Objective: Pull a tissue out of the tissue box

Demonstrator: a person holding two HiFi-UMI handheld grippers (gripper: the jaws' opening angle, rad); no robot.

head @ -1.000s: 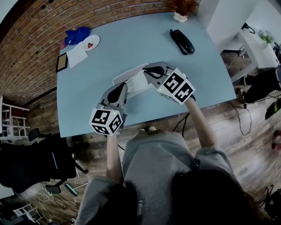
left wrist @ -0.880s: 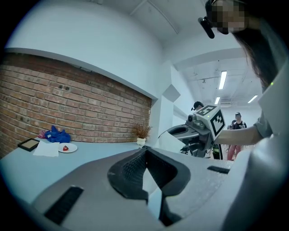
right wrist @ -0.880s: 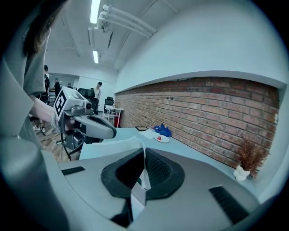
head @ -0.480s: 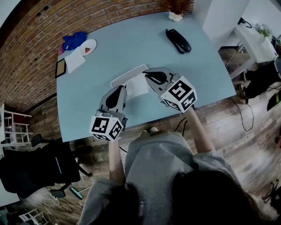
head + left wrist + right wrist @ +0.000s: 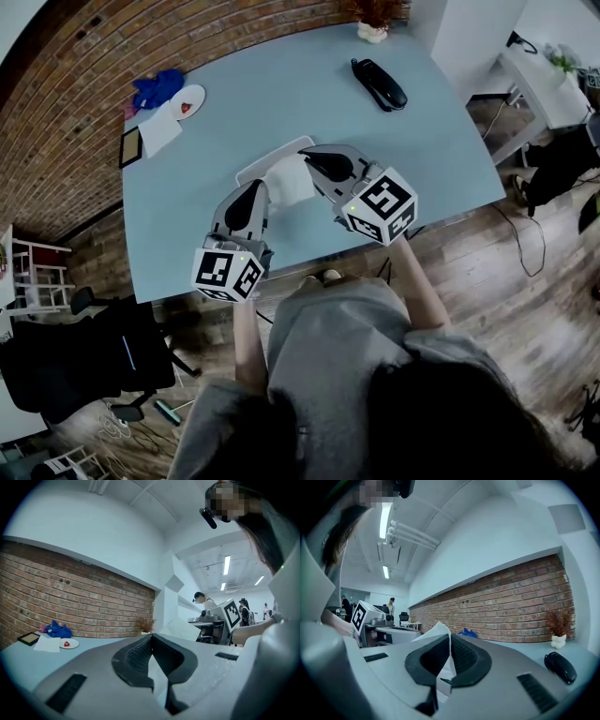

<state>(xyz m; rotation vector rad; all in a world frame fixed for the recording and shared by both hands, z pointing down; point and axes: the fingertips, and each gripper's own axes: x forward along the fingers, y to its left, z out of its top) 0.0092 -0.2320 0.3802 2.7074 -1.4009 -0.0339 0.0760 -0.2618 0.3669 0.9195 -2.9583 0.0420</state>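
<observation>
A flat white tissue box [image 5: 255, 169] lies on the pale blue table [image 5: 281, 84] near its front edge. My right gripper [image 5: 307, 157] hangs over the box, shut on a white tissue [image 5: 289, 180] that rises bunched from it. In the right gripper view the tissue [image 5: 436, 632] stands up between the closed jaws of that gripper [image 5: 449, 656]. My left gripper [image 5: 253, 190] is at the box's near left side, jaws together, with nothing seen in them. The left gripper view shows those closed jaws [image 5: 151, 660] and the lifted tissue [image 5: 180, 627] beyond.
A black handset-like object [image 5: 379, 84] and a small potted plant [image 5: 373, 33] sit at the table's far right. A blue cloth [image 5: 157, 87], a white plate [image 5: 190, 97], paper [image 5: 159, 129] and a dark frame [image 5: 131, 145] are at the far left. A black chair [image 5: 84, 356] stands left of the person.
The right gripper has shifted slightly left over the box, and the tissue in it now stands up bunched instead of lying flat. The left gripper has hardly moved.
</observation>
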